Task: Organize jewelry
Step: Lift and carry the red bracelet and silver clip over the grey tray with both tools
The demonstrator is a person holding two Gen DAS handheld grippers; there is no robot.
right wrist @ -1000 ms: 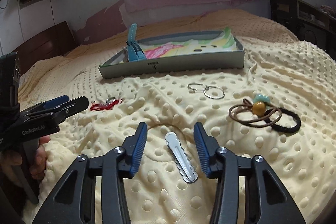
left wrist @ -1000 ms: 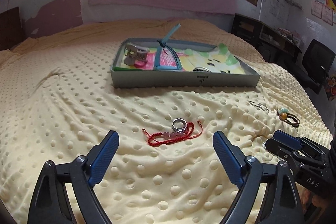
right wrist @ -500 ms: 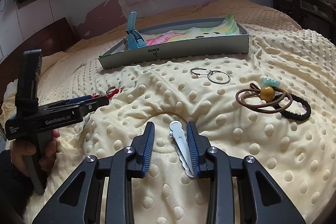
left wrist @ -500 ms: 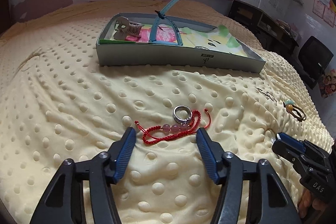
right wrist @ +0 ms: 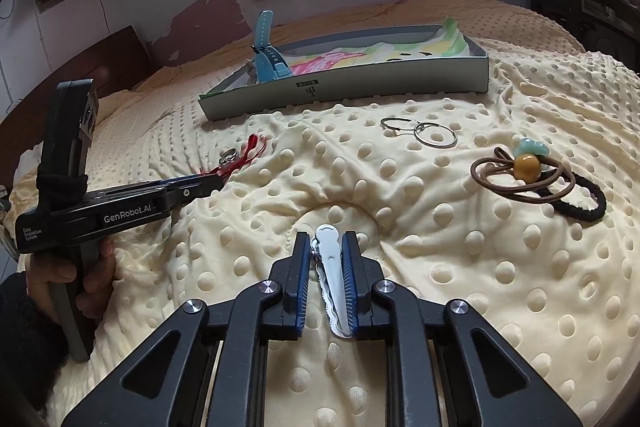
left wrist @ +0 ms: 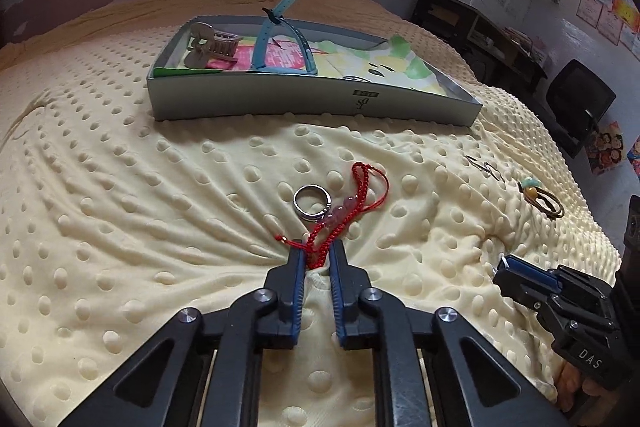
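we see a pale yellow blanket (left wrist: 160,211) raised all over in dots. on it lie a red braided bracelet (left wrist: 352,211) with pinkish beads, a silver ring (left wrist: 312,202) and a silver hair clip (right wrist: 334,275). the grey box (left wrist: 312,99) holds a pink, green and yellow print and a light blue strap (left wrist: 276,27). one hair tie (right wrist: 516,179) is brown with an amber bead, another (right wrist: 580,203) black. both grippers (left wrist: 318,253) (right wrist: 327,247) are black with blue pads.

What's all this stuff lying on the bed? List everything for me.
Tray: one, grey, far side of the blanket.
Watch: one, blue, in tray.
Hair claw: one, beige, tray's left end.
Bracelet: one, red, in left tongs.
Ring: one, silver, touching bracelet.
Hair clip: one, silver, in right tongs.
Hoops: two, silver, before tray.
Hair ties: two, brown and black, right.
Left tongs: closed on bracelet.
Right tongs: closed on hair clip.
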